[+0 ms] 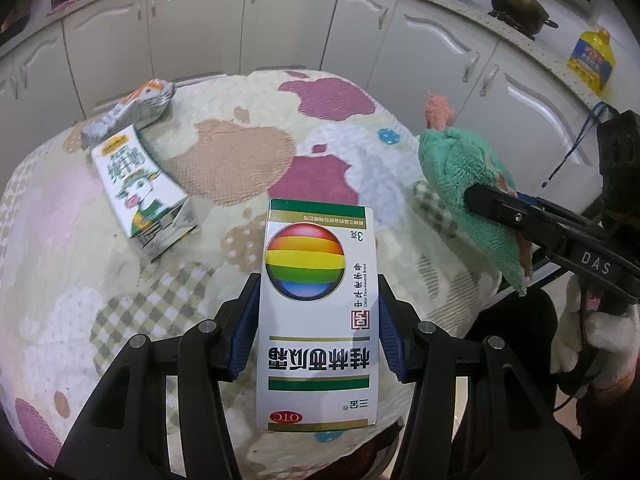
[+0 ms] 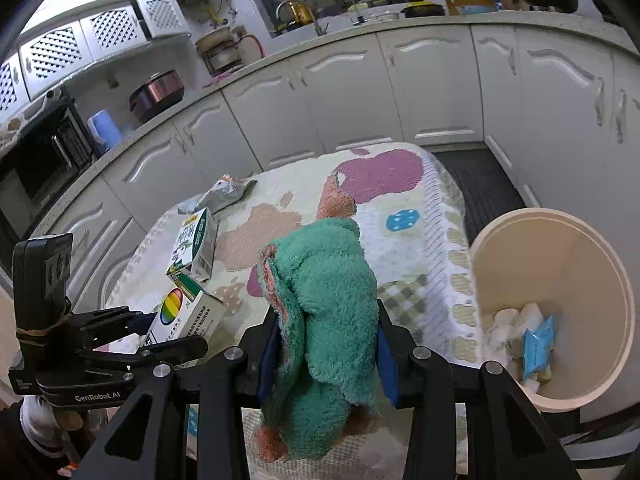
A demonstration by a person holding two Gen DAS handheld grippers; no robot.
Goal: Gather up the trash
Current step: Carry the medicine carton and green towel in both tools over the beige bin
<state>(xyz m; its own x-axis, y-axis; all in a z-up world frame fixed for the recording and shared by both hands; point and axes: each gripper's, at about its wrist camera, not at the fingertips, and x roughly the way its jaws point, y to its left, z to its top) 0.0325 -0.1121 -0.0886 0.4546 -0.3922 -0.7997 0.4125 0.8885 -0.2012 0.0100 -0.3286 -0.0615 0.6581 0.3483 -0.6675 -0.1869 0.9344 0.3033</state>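
As seen from the left wrist: left tool [image 1: 318, 320] clamped on white medicine box [image 1: 318, 312], lifted over patterned cloth-covered counter [image 1: 240, 152]. Milk carton [image 1: 142, 190] lying at 10 o'clock, silver wrapper [image 1: 132, 110] just beyond it. Right tool [image 1: 516, 216] at 3 o'clock, gripping green towel [image 1: 472, 184].

As seen from the right wrist: same towel pinched between blue pads [image 2: 386, 360], hanging above counter edge. Beige bin [image 2: 560, 260] at 3 o'clock, scraps inside.
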